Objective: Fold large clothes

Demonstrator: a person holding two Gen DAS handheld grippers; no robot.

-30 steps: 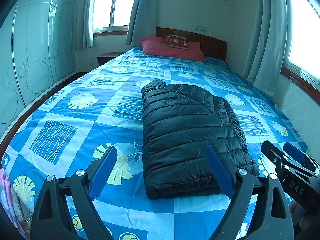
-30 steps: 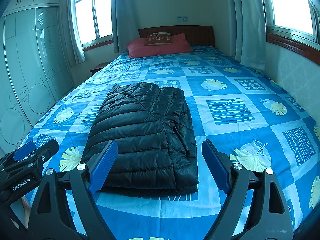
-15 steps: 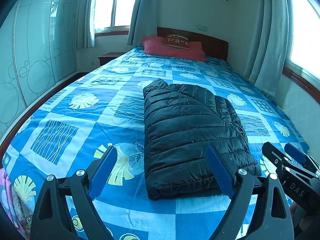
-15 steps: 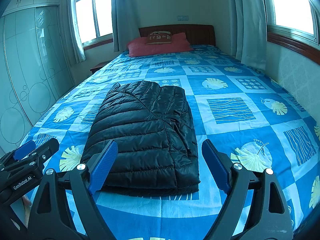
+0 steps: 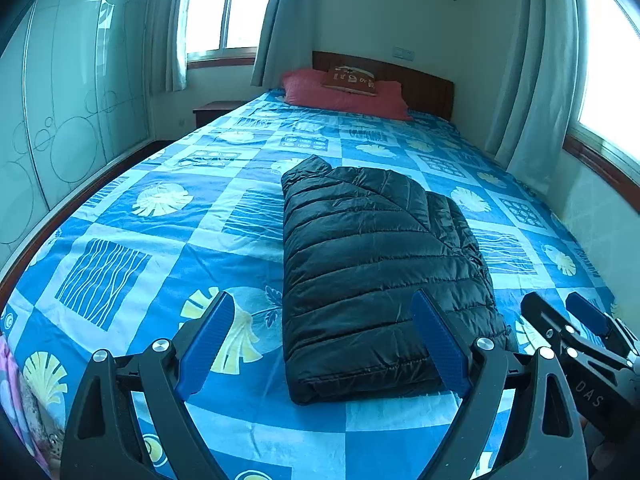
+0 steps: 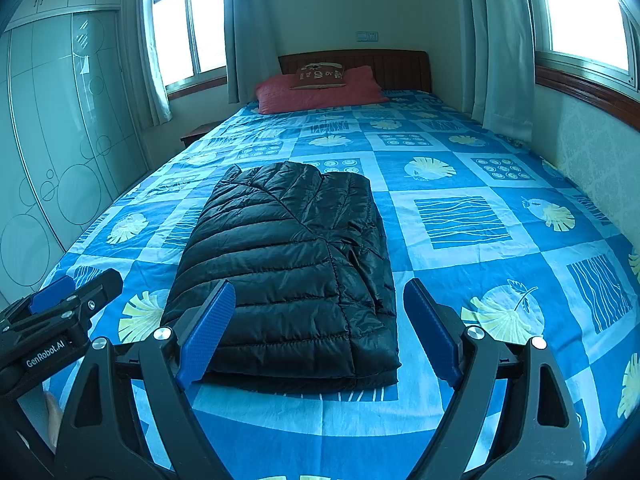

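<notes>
A black quilted puffer jacket (image 5: 376, 264) lies folded into a long rectangle on the blue patterned bedspread (image 5: 168, 240). It also shows in the right wrist view (image 6: 292, 264). My left gripper (image 5: 324, 340) is open and empty, held above the foot of the bed just short of the jacket's near edge. My right gripper (image 6: 316, 328) is open and empty, also just short of that near edge. Each gripper shows in the other's view: the right one at the lower right (image 5: 580, 332), the left one at the lower left (image 6: 60, 312).
Red pillows (image 6: 320, 92) and a wooden headboard (image 6: 396, 68) are at the far end. A mirrored wardrobe (image 5: 60, 120) stands along the left. Curtains (image 6: 504, 48) and a wall run along the right side. A nightstand (image 5: 216, 110) sits at the far left corner.
Both grippers have drifted very slightly; the jacket sits a touch lower and closer in the views. Nothing was taken hold of or let go.
</notes>
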